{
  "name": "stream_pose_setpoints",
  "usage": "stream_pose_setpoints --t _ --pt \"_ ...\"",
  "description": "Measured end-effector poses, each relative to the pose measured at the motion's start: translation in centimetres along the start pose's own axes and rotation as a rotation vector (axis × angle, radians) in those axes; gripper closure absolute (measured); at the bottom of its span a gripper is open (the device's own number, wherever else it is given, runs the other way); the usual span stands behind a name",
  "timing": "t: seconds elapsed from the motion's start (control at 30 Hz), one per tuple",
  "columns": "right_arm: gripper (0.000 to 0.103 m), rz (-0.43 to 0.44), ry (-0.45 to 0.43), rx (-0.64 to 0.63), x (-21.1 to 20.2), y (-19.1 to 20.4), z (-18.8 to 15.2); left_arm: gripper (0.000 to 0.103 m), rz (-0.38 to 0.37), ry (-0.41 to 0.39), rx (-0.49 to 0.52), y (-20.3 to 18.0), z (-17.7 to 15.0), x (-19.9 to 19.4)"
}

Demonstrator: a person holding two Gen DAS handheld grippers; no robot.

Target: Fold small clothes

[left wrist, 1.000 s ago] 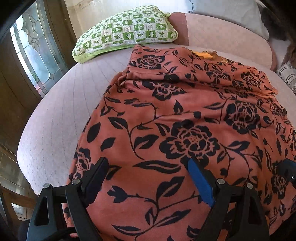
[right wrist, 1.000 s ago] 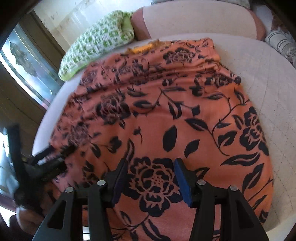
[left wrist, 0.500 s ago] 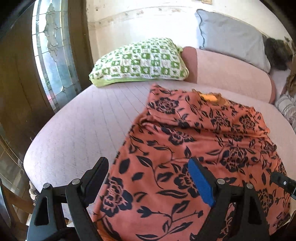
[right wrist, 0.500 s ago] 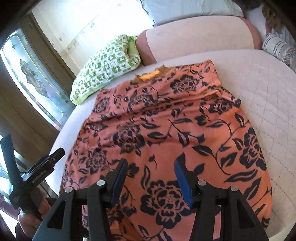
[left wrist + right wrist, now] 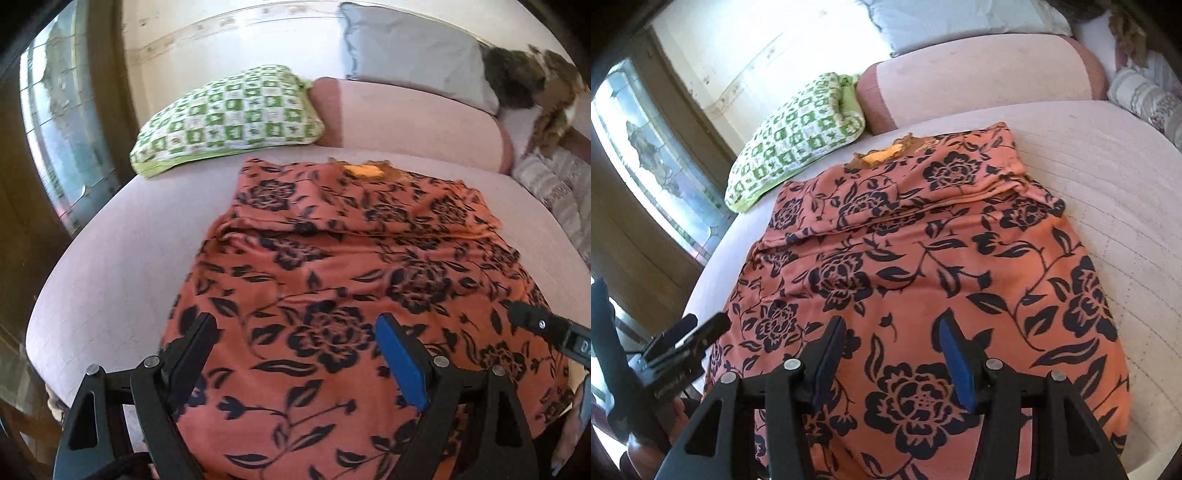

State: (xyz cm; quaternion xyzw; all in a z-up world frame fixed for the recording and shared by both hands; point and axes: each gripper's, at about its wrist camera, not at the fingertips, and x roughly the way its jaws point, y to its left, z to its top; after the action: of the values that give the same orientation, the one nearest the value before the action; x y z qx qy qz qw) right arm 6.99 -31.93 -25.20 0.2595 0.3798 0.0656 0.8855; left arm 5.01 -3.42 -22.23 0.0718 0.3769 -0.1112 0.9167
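The garment (image 5: 332, 295) lay spread on the bed (image 5: 122, 266), its neck end away from the person and its near end hanging over the bed's front edge. Behind it to the left a pillow (image 5: 229, 118) rested on the bed against the wall, just beside the bolster (image 5: 417, 122) that ran across the back. A second pillow (image 5: 410, 51) stood behind the bolster. The left claw (image 5: 295, 354) and the right claw (image 5: 892, 358) hovered side by side above the garment's near end, apart from it.
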Motion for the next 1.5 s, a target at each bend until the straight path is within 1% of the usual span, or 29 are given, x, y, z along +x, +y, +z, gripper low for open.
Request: stream_pose_setpoints --t 0.2,0.37,0.6,0.8,0.9,0.97,1.07,1.1,1.13,1.2,1.3,1.4,1.5 --pt "0.046 -0.015 -0.009 0.028 -0.4 -1.2 0.2 0.015 -0.024 0.011 0.025 -1.8 0.2 0.4" --pt "0.046 -0.015 -0.016 0.039 -0.7 -2.0 0.5 0.015 -0.023 0.015 0.035 -2.5 0.3 0.6" --pt "0.046 -0.012 -0.021 0.049 -1.0 -2.5 0.7 0.015 -0.010 0.026 0.035 -2.4 0.2 1.0" --pt "0.046 -0.017 -0.028 0.048 -1.3 -2.6 0.6 0.015 0.011 0.018 0.041 -1.9 -0.1 0.5" --pt "0.046 -0.022 -0.037 0.046 -1.6 -2.8 0.5 0.015 0.017 0.029 0.046 -1.5 -0.5 0.4" --pt "0.046 -0.031 -0.041 0.049 -2.0 -3.3 0.4 0.015 0.020 0.053 0.034 -0.7 -0.9 0.5" --pt "0.046 -0.024 -0.029 0.077 -2.8 -4.9 0.4 0.015 0.050 0.083 -0.003 1.8 -1.6 0.5" --pt "0.044 -0.016 -0.024 0.093 -3.2 -5.6 0.3 0.015 0.061 0.093 -0.019 3.0 -1.8 0.4" --pt "0.036 -0.014 -0.024 0.105 -3.6 -6.1 0.2 0.015 0.073 0.104 -0.037 4.2 -2.1 0.3" --pt "0.030 -0.019 -0.026 0.152 -4.5 -8.0 0.0 0.015 0.095 0.129 -0.069 6.5 -2.9 0.2" --pt "0.030 -0.033 -0.026 0.261 -5.4 -11.2 -0.4 0.015 0.116 0.179 -0.141 10.0 -3.8 0.3" --pt "0.029 -0.023 0.018 0.383 -5.2 -14.2 -0.8 0.015 0.111 0.238 -0.204 12.8 -4.4 0.8" --pt "0.029 0.010 0.088 0.474 -4.2 -16.0 -1.5 0.015 0.061 0.298 -0.257 14.1 -4.9 1.6"
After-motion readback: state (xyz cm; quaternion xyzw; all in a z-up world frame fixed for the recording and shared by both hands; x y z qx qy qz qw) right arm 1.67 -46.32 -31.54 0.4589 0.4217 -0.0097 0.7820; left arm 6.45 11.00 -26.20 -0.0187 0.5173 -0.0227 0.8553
